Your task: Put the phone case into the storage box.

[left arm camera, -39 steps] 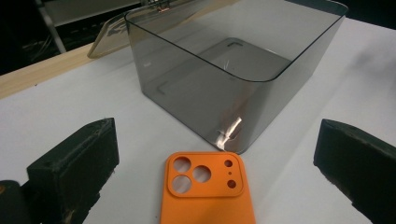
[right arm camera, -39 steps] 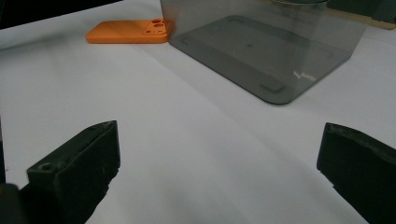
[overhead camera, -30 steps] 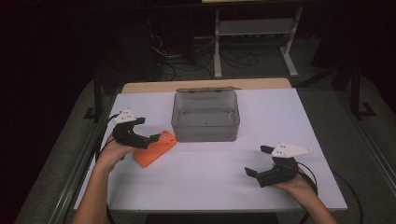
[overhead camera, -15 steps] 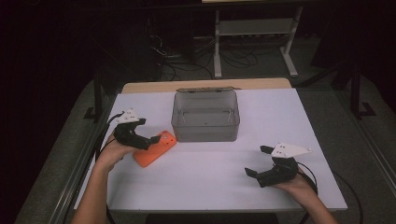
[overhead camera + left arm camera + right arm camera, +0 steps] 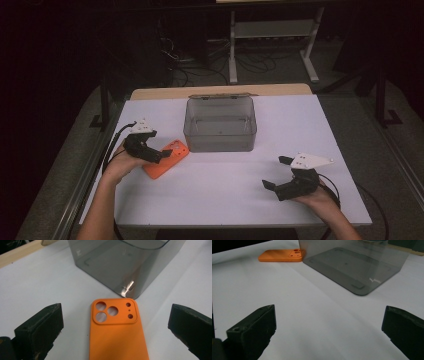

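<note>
An orange phone case lies flat on the white table, camera cut-outs up, just left of a clear grey box. My left gripper hovers over the case's near-left end and is open. In the left gripper view the case lies between the wide-spread jaws of the left gripper, with the box right behind it. My right gripper is held open above the table at the front right, holding nothing. In the right gripper view the right gripper faces bare table, the case far off beside the box.
A wooden strip runs along the table's far edge behind the box. Beyond it stand a white shelf frame and cables on the dark floor. Bare table stretches between the two grippers.
</note>
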The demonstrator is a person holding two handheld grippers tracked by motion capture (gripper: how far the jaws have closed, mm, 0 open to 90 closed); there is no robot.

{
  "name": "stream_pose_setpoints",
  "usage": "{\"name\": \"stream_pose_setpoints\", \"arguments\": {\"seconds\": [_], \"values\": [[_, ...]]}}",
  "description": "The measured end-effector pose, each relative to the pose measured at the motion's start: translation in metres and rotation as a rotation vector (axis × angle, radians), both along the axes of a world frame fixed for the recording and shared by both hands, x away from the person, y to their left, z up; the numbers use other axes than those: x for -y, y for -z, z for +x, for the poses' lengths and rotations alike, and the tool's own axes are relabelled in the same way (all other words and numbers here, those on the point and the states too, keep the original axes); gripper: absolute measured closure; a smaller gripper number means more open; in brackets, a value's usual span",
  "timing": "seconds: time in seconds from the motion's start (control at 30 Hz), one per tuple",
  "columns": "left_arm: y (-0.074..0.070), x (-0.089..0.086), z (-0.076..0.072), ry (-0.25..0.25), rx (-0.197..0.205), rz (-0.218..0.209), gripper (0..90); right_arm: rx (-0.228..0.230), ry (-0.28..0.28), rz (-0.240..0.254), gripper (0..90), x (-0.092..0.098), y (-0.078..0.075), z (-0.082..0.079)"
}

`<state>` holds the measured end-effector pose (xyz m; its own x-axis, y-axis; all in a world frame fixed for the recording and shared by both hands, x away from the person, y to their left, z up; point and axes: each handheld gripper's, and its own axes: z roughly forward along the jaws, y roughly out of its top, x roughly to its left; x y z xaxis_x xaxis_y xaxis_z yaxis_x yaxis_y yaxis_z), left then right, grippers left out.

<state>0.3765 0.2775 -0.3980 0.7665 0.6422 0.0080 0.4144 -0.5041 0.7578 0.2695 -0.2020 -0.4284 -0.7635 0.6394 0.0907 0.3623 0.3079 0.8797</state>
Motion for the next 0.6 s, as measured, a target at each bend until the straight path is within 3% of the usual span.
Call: {"name": "stream_pose_setpoints", "arguments": {"seconds": [0.6], "values": [[0.016, 0.001, -0.004, -0.012, -0.057, 0.077, 0.0, 0.0, 0.004, -0.001, 0.0, 0.0, 0.0, 0.0]]}}
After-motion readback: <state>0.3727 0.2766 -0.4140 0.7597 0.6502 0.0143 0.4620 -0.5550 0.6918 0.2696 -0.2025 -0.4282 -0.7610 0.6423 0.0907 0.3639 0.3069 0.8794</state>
